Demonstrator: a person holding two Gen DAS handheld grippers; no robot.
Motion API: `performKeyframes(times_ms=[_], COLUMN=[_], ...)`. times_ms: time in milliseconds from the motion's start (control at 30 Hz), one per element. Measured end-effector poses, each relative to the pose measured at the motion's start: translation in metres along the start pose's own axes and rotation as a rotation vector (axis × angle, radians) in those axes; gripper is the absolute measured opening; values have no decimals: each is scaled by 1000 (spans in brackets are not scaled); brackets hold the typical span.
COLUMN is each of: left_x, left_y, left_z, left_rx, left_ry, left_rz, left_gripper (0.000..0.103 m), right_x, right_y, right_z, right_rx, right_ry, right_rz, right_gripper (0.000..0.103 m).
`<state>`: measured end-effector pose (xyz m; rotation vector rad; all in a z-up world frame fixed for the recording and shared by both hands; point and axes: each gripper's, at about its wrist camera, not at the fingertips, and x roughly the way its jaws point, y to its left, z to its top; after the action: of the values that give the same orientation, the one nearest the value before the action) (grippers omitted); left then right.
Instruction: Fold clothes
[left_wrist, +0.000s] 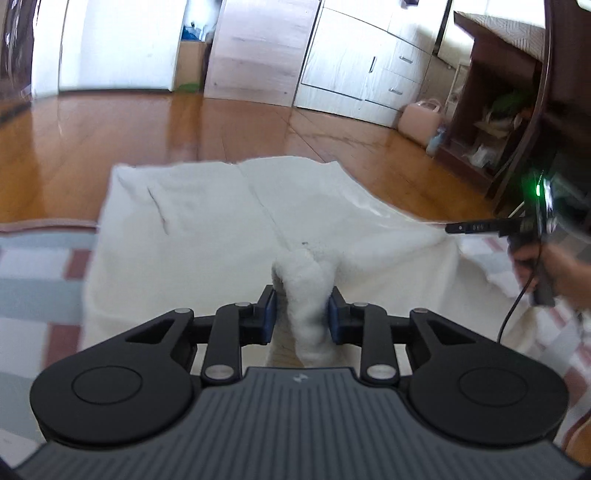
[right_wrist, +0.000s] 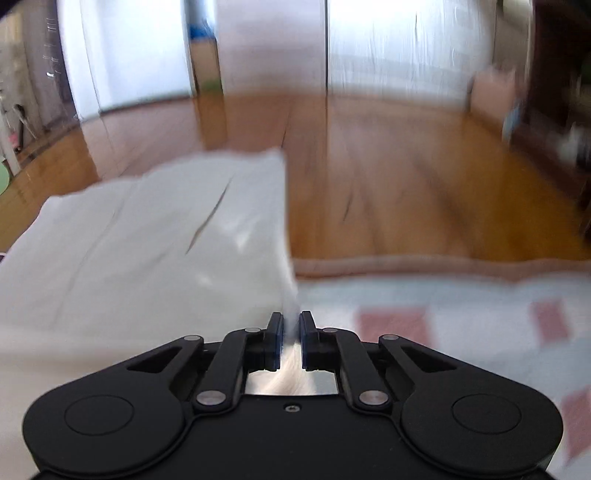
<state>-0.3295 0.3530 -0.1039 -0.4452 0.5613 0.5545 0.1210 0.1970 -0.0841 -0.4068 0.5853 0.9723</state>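
A: What filled the two views?

B: The wooden floor (left_wrist: 155, 133) ran across the back, with white cabinets (left_wrist: 369, 62) behind it and a dark shelf unit (left_wrist: 491, 110) at the right. Nearer the cameras lay a checked blanket (left_wrist: 40, 266) in pale blue, white and dull red, edged with a pink border (right_wrist: 424, 264).

A: And the garment?

B: A white fleecy garment (left_wrist: 207, 229) was spread over the checked blanket, reaching past its far edge so that the floor showed beyond it. It looked lifted at its near side rather than flat. The right wrist view was heavily blurred, so creases there were hard to read.

A: How did the left gripper stand?

B: The left gripper (left_wrist: 301, 308) was clamped on a thick bunch of the white fleecy garment, which bulged up between the blue pads and hung down toward the body of the tool.

A: The right one?

B: The right gripper (right_wrist: 291, 339) was nearly closed, pinching a thin edge of the same cloth at the garment's right corner. From the left wrist view, its dark finger (left_wrist: 472, 226) met the taut right edge of the fabric.

A: Anything smaller?

B: A hand (left_wrist: 535, 258) gripped that tool's handle, with a black cable (left_wrist: 511, 314) hanging below and a green light (left_wrist: 537, 190) lit above. A pink case (left_wrist: 421, 122) sat on the floor by the cabinets.
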Motion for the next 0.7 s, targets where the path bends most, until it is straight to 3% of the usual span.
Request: performKeyframes(times_ms=[67,133,167,200,233,267,300,333,433,467,533,633,700], left_x=[23,38,38,37,36,33,29,26,16,12,9,22,31], left_y=[4,11,16,21,26,28,29,30,35,36,27,14,14], left_z=[-7,-12,-13,-14,-15,-15,-15,-15,-16,-16,-20,-24,-24], left_rx=[-14,-48,-82,-118,-155,-183,-210,-237,-317,-344,-307,-184,-167], left_ry=[77,124,124,119,115,122,130,139,165,174,157,160,184], left_rz=[46,79,72,61,50,35,20,4,-42,-58,-61,7,64], left_gripper=[29,31,32,34,41,48,53,64,75,83,90,86,53], right_x=[13,11,2,-12,-26,-40,-54,-68,-93,-99,-109,-96,-88], right_y=[-11,-30,-38,-40,-39,-38,-36,-35,-21,-15,3,2,-3], right_z=[-7,-11,-13,-18,-24,-30,-36,-41,-64,-73,-92,-109,-116], right_rx=[-47,75,153,190,206,222,238,253,175,123,-64,-101,-67], right_ry=[79,140,138,124,111,98,85,72,93,96,96,141,170], right_rz=[-123,-105,-57,5,68,130,193,255,321,328,285,139,69], right_gripper=[9,11,18,19,28,44,49,54,58,58,59,60,60])
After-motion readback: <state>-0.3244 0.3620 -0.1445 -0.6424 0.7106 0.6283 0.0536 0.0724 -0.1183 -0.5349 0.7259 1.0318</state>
